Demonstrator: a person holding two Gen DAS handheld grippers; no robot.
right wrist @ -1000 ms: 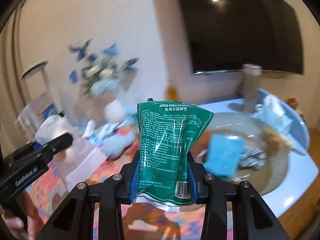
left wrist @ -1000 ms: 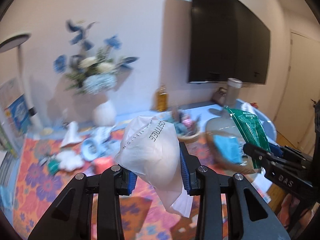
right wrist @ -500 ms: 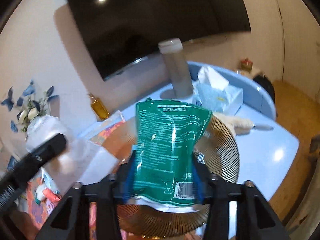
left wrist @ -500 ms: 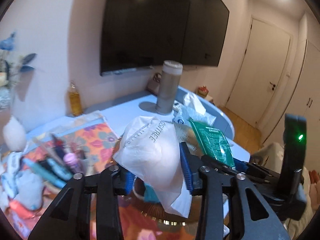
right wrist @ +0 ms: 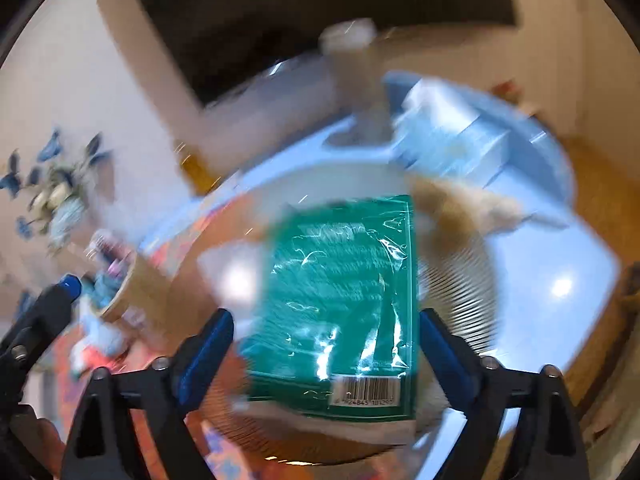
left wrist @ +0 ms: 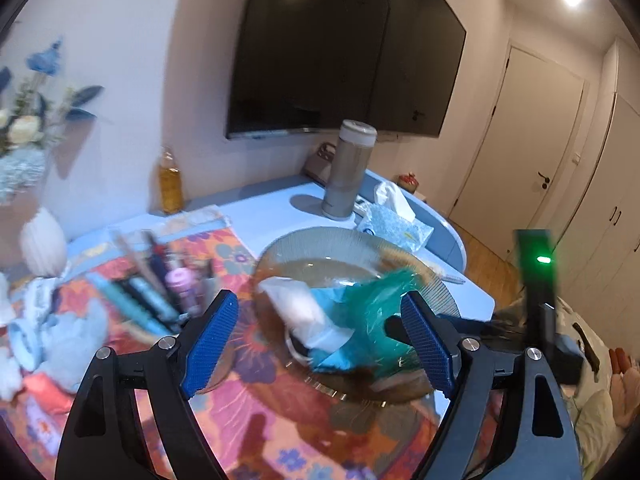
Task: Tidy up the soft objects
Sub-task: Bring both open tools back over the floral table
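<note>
The left gripper [left wrist: 318, 338] stands wide open above a ribbed glass bowl [left wrist: 304, 240], its blue pads clear of everything. Inside the bowl lies a white tissue pack [left wrist: 298, 308], tilted against a blue cloth [left wrist: 332, 356], with a green packet [left wrist: 374, 304] blurred beside them. The right gripper [right wrist: 326, 354] is also spread open, and the green packet [right wrist: 340, 296] sits between its fingers without touching either pad [right wrist: 442, 354]; the view is too smeared to tell whether the packet rests on the bowl [right wrist: 456, 280] or hangs just above it. The bowl sits on a pale blue table [left wrist: 280, 200], partly over a flowered mat [left wrist: 256, 412]. Behind it stand a tall grey canister [left wrist: 350, 170] and a tissue box [left wrist: 396, 226], with a bottle of yellow liquid [left wrist: 171, 184] near the wall under a dark television [left wrist: 340, 48]. A basket of pens [left wrist: 160, 284] lies left of the bowl.
</note>
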